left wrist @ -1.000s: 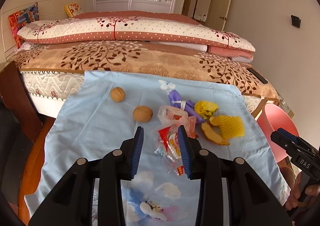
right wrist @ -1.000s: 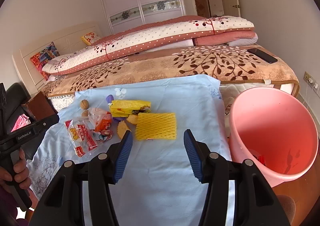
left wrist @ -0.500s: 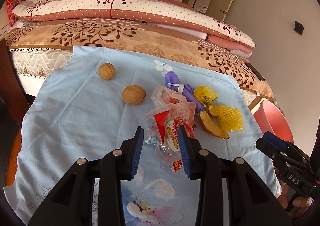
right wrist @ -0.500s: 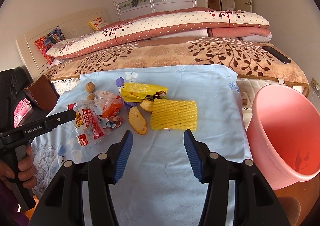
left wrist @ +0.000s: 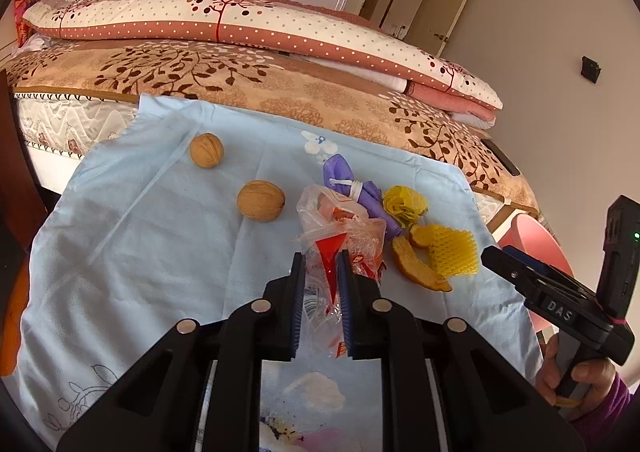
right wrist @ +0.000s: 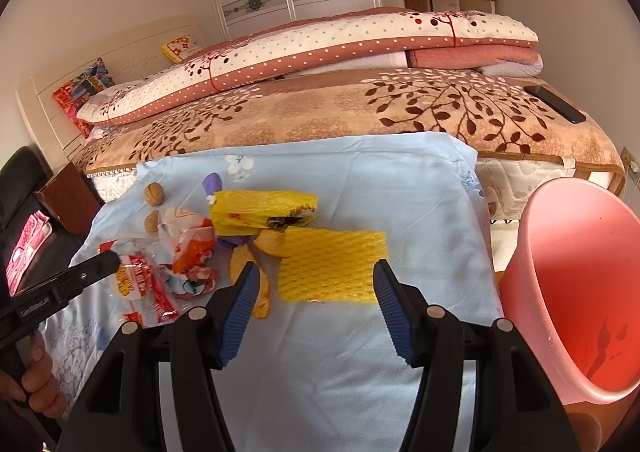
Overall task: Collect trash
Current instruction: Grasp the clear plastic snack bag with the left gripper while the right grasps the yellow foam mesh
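Note:
Trash lies on a light blue cloth [left wrist: 140, 252]. My left gripper [left wrist: 321, 272] has its jaws closing on a clear snack wrapper with red print [left wrist: 336, 252], which fills the narrow gap between the pads. From the right wrist view, its tip [right wrist: 108, 262] rests on that wrapper [right wrist: 140, 284]. My right gripper [right wrist: 316, 276] hovers just short of a yellow foam net [right wrist: 332, 264], jaws wide and opening, gripping nothing. Beside the net lie an orange peel [right wrist: 262, 292], a yellow wrapper [right wrist: 260, 212] and a purple tied piece [left wrist: 340, 174].
Two walnuts [left wrist: 207, 150] [left wrist: 261, 200] sit left of the trash. A pink bucket [right wrist: 576, 292] stands on the floor off the cloth's right edge. Behind the cloth is a bed with folded quilts and a dark phone [right wrist: 556, 104]. A hand holds each gripper's handle.
My left jaws have narrowed from wide apart onto the clear wrapper. The right gripper has come closer to the yellow foam net and its jaws have spread a little.

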Motion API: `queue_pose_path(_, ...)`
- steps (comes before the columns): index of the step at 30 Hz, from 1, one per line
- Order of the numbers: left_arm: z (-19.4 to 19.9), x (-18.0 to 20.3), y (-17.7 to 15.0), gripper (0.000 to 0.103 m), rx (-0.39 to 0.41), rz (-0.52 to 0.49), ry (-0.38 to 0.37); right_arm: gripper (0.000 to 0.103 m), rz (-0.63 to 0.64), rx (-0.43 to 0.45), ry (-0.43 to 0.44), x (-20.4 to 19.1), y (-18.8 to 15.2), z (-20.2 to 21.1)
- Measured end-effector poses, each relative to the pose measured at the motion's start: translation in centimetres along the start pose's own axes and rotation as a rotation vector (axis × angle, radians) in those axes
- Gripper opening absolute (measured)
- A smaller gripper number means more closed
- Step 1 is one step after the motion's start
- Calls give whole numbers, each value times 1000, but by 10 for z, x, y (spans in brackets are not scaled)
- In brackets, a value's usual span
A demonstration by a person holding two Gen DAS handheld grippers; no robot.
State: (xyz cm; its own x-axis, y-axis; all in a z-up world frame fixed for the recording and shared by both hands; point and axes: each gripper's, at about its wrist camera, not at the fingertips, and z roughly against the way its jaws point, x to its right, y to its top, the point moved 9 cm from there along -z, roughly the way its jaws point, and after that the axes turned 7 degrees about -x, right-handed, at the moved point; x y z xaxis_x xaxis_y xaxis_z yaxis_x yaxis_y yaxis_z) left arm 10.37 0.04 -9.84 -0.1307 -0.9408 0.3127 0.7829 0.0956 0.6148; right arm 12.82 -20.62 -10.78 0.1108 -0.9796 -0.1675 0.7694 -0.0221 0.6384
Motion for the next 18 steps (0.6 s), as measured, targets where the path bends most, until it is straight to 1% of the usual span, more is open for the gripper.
queue_pose_path(3,6,1,3,14,16,-7,-12,60,-34,-26,-27,15,4,-13)
queue_pose_path(10,13,1,4,14,28,0,-25,60,-106,-127,-34,34,-2,-42)
queue_pose_path(12,14,2,3,14,29,3,-25,50,-115,-145,-17,34,-7,-45)
queue_pose_path(13,15,2,3,14,28,3,-25,37,-116,-150,-9,34,-8,-46)
queue_pose_path(14,15,2,3,14,27,3,-25,30,-112,-155,-7,32,-10,-47)
queue_pose_path(15,15,3,2,14,26,2,-23,27,-107,-153,-8,32,-11,-46)
queue_pose_path(16,15,3,2,14,25,0,-22,15,-103,-147,-4,30,-12,-44)
queue_pose_path(17,15,4,2,14,26,-1,-21,6,-100,-141,0,29,-12,-42)
queue_pose_path(18,16,6,2,14,26,-3,-22,6,-100,-134,4,29,-13,-39)
